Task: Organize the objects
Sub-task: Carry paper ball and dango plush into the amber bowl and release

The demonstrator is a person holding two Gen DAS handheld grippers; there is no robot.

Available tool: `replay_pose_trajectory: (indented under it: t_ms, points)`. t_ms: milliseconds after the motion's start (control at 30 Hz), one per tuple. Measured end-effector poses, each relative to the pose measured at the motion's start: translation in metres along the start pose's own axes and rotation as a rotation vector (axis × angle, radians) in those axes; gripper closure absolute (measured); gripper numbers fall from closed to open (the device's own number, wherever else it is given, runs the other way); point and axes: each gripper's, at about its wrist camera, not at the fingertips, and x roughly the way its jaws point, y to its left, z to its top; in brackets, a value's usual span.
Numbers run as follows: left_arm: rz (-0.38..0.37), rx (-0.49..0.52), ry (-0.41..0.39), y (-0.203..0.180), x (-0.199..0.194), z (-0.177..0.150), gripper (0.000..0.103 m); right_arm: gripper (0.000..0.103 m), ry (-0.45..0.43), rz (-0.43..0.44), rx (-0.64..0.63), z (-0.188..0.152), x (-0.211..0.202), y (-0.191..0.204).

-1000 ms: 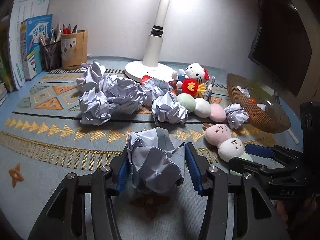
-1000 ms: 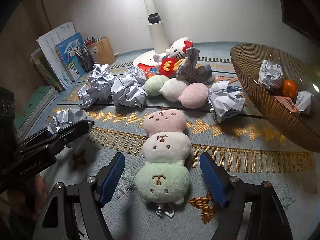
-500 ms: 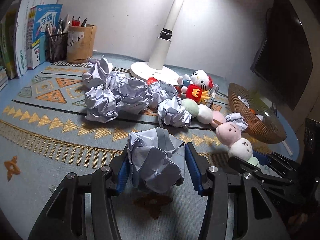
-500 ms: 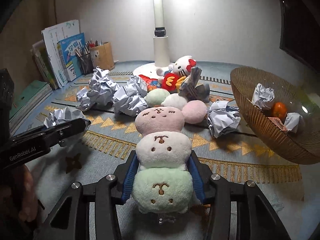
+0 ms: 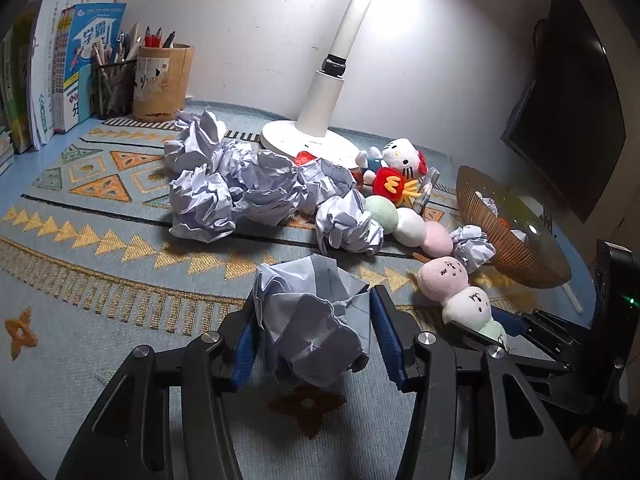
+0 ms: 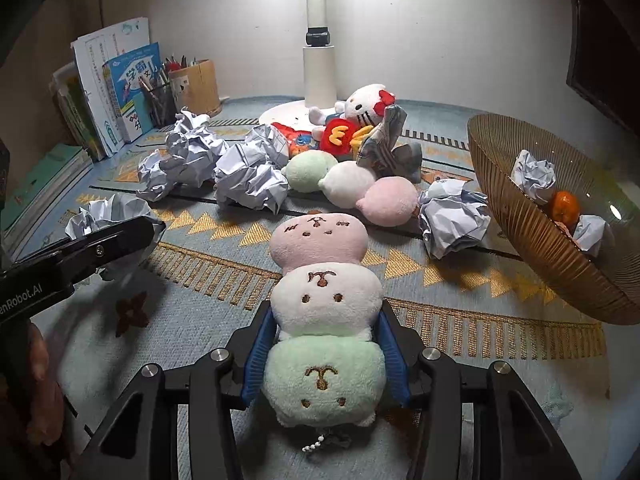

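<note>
Left gripper (image 5: 312, 336): blue pads (image 5: 385, 332) pressed against both flanks of a crumpled paper ball (image 5: 316, 320); ball clamped, raised just above the patterned rug (image 5: 100, 264), shadow visible beneath

Right gripper (image 6: 326, 348): blue pads (image 6: 260, 344) closed on the lower end of a three-part plush (image 6: 324, 300); green segment nearest the camera, white in the middle, pink farthest; grip at the junction of green and white; bead chain (image 6: 320, 442) hanging from the green end

Same plush in the left wrist view (image 5: 460, 292), to the right of the held ball, right gripper's fingers around its near end

Loose paper balls (image 5: 240, 188): clustered mid-rug, in front of the white lamp base (image 5: 304, 140); one more paper ball (image 6: 452, 216) beside the bowl

Second three-part plush (image 6: 352, 184): lying across the rug behind the held one, apart from it

White cat plush (image 6: 360, 108): against the lamp base, red toy (image 6: 340, 132) in front of it

Amber ribbed bowl (image 6: 540, 236): at right, tilted, containing two paper balls and an orange fruit (image 6: 564, 204)

Pen holders (image 5: 160, 76) and books (image 5: 76, 72): at far left against the wall

Dark screen (image 5: 568, 100): on the right-hand wall
</note>
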Motion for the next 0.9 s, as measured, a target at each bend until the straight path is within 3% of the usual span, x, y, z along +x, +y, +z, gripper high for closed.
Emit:
replay_pose_trajectory:
  t_ms: [633, 733, 833, 900]
  points:
    - [0.006, -0.029, -0.003, 0.003, 0.0, 0.002, 0.054, 0.055, -0.005, 0.001, 0.032, 0.001, 0.0, -0.005]
    - [0.016, -0.024, 0.002, 0.002, 0.001, 0.002, 0.054, 0.055, -0.089, -0.015, 0.058, -0.001, -0.016, -0.01]
    - [0.047, -0.016, -0.031, -0.002, -0.004, 0.001, 0.054, 0.055, -0.215, 0.044, 0.088, -0.007, -0.044, -0.018]
    - [0.055, -0.004, -0.044, -0.01, -0.008, 0.002, 0.054, 0.055, -0.228, 0.073, 0.144, -0.009, -0.054, -0.031]
